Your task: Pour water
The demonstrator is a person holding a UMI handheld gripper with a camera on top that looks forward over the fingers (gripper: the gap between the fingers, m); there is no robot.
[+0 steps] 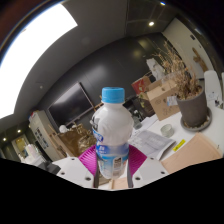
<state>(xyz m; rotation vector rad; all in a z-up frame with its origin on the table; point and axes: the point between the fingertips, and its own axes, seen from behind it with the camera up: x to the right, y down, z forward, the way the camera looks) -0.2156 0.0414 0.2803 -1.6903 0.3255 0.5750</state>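
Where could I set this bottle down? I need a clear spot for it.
Bare tabletop shows beside the bottle, below the dark pot. Between them papers crowd the surface. The gripper is shut on the bottle.

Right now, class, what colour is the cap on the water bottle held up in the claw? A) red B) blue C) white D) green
B: the bottle carries a light blue cap on top, while the claw with its pink pads grips the lower body from both sides.
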